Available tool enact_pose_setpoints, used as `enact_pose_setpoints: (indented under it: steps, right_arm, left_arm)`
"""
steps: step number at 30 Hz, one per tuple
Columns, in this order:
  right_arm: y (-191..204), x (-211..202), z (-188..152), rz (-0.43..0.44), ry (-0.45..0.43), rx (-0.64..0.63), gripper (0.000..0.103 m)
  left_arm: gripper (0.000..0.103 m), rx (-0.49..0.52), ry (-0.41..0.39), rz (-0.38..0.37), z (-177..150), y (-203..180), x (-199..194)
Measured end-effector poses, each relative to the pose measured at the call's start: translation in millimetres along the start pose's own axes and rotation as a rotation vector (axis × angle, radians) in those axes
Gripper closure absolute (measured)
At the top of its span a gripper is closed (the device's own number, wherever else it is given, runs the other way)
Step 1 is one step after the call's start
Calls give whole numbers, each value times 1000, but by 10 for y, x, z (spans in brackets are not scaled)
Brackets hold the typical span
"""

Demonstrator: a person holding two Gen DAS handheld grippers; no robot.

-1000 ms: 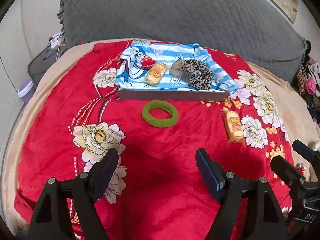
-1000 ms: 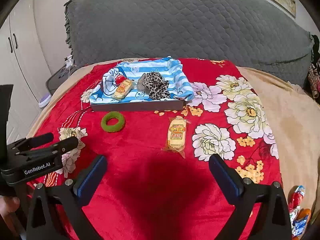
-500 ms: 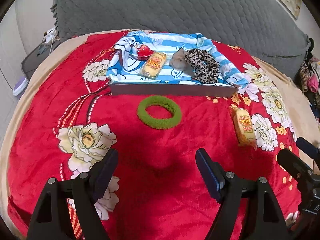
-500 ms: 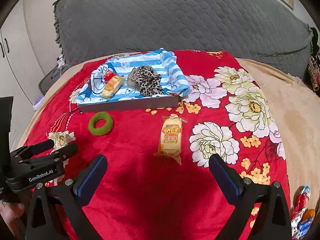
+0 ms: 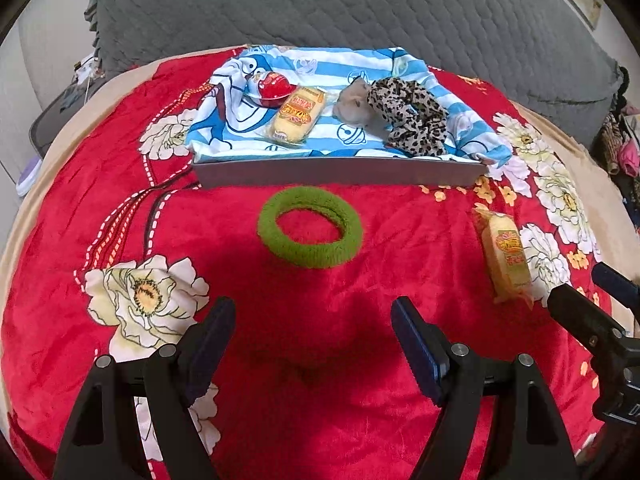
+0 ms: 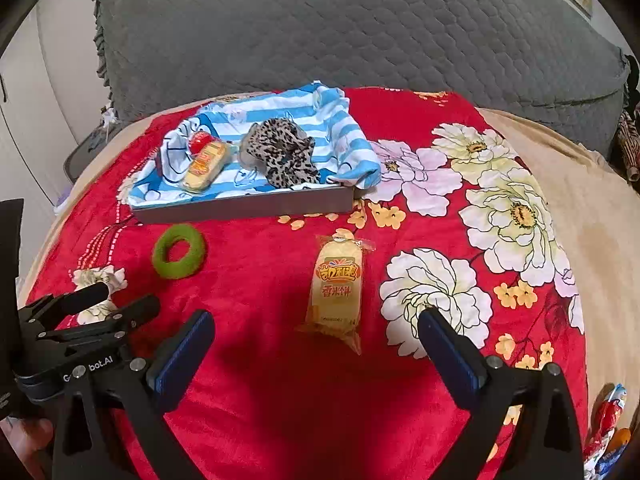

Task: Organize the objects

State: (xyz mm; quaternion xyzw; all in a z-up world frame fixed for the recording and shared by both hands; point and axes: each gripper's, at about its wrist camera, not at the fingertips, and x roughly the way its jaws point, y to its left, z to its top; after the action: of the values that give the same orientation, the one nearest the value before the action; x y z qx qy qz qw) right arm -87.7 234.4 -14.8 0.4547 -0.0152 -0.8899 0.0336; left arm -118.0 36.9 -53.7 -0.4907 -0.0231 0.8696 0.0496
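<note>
A green fuzzy ring [image 5: 310, 232] lies on the red floral blanket just ahead of my open, empty left gripper [image 5: 312, 334]; it also shows in the right wrist view [image 6: 179, 251]. A yellow snack packet [image 6: 337, 290] lies just ahead of my open, empty right gripper [image 6: 316, 344]; it also shows in the left wrist view [image 5: 506, 254]. A grey tray [image 5: 340, 172] lined with blue striped cloth holds a second snack packet [image 5: 296, 119], a red round toy [image 5: 274, 87] and a leopard scrunchie [image 5: 412, 114].
A grey quilted headboard [image 6: 360, 32] rises behind the tray [image 6: 240, 208]. Beige sheet borders the blanket on the right [image 6: 592, 216]. Colourful wrappers [image 6: 608, 428] lie at the right edge. A side table [image 5: 56, 116] stands left of the bed.
Both grippers have moved forward and lower toward the bed: the green ring is now closer to the left gripper and the snack packet closer to the right gripper. Both stay open.
</note>
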Motion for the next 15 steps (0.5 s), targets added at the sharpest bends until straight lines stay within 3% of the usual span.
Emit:
enact_pose_setpoints:
  steps: [15]
  right_arm:
    - [-60,384,117,-17,35,23,1]
  left_arm:
    - [22,-11,14,1,170,-2,298]
